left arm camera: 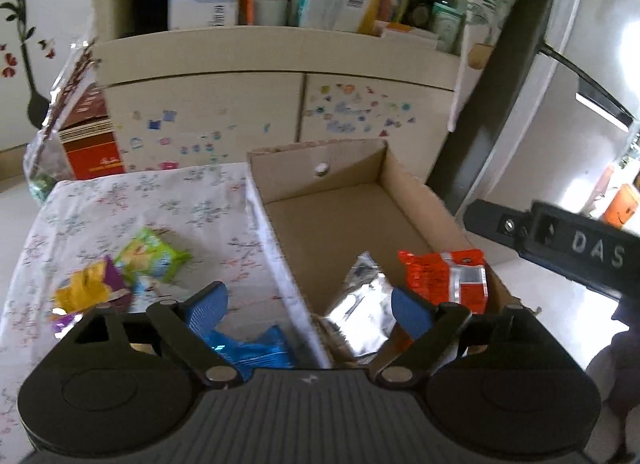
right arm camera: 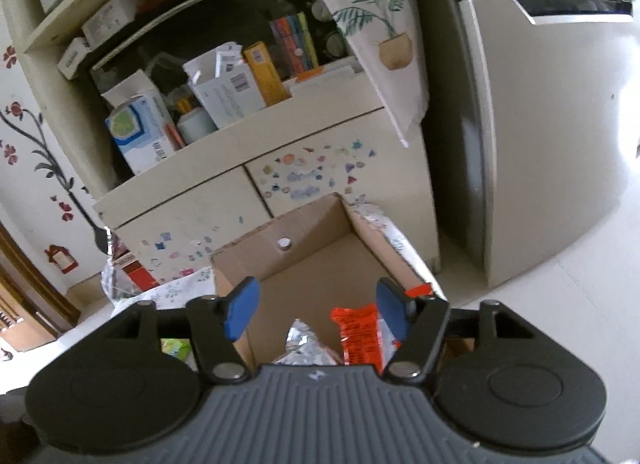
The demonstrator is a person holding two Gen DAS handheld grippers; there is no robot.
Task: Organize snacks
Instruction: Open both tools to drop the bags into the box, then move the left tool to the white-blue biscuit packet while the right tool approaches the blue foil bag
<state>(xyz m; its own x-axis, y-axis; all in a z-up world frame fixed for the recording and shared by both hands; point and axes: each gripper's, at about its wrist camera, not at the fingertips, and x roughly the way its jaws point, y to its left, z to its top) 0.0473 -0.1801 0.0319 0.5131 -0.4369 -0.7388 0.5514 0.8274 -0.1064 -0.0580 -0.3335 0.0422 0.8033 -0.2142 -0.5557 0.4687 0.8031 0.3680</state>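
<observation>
Snacks are lying in two places: an orange packet (left arm camera: 444, 280) and a silver packet (left arm camera: 360, 312) in the cardboard box (left arm camera: 404, 183), and green (left arm camera: 150, 256), yellow (left arm camera: 86, 288) and blue (left arm camera: 250, 348) packets on the table (left arm camera: 192, 199). I am holding my left tongs (left arm camera: 310, 304) over the box's near edge, spread wide and gripping nothing. I am hovering my right tongs (right arm camera: 314, 308) above the box, likewise spread and empty.

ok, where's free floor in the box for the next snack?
Far half of the cardboard box is bare, from the back wall up to the silver packet and orange packet, which crowd the near end. On the floral cloth, the far strip beyond the green packet is bare.
</observation>
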